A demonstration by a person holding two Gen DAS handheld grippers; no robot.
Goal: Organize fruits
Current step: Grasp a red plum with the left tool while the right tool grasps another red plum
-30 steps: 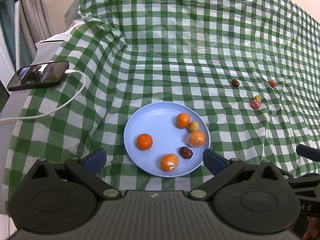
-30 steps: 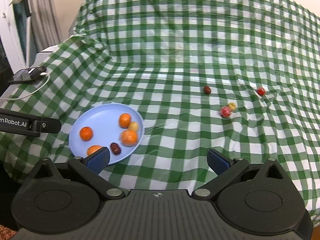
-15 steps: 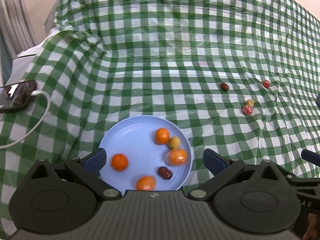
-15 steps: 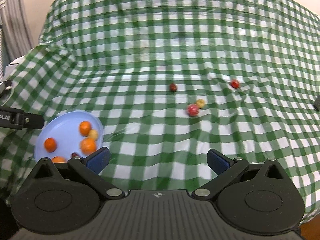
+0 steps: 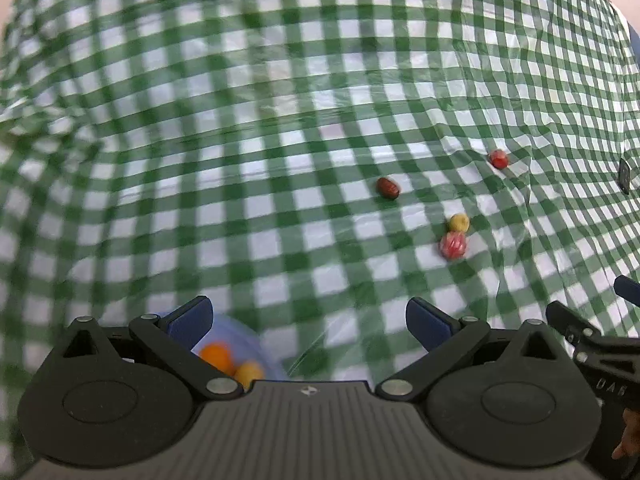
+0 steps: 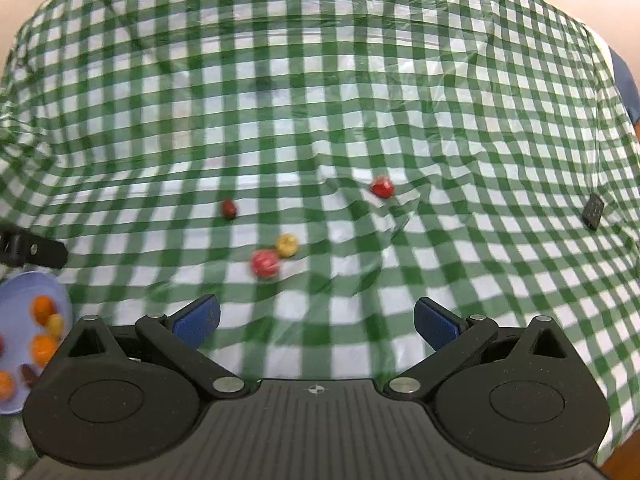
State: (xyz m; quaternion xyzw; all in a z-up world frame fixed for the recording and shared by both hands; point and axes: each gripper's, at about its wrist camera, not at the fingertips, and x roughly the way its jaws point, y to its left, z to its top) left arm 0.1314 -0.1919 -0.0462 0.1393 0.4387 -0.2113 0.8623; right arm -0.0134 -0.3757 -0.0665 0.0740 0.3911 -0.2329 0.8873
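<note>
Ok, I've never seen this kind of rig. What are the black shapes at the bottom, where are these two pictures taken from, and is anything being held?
Each picture comes from a camera mounted on a hand-held gripper, looking forward along its two blue-tipped fingers. The left gripper and right gripper are both open and hold nothing. On the green checked tablecloth lie four loose small fruits: a dark red one, a red one, a yellow one and a pinkish-red one. A blue plate at the left holds orange and yellow fruits.

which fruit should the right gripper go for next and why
Probably ease the open right gripper forward and a little left to the pink-red fruit. It is the nearest of four fruits loose on the checked cloth, ahead of the empty jaws. The small yellow fruit sits right beside it, so close carefully; the blue plate waits left.
</note>
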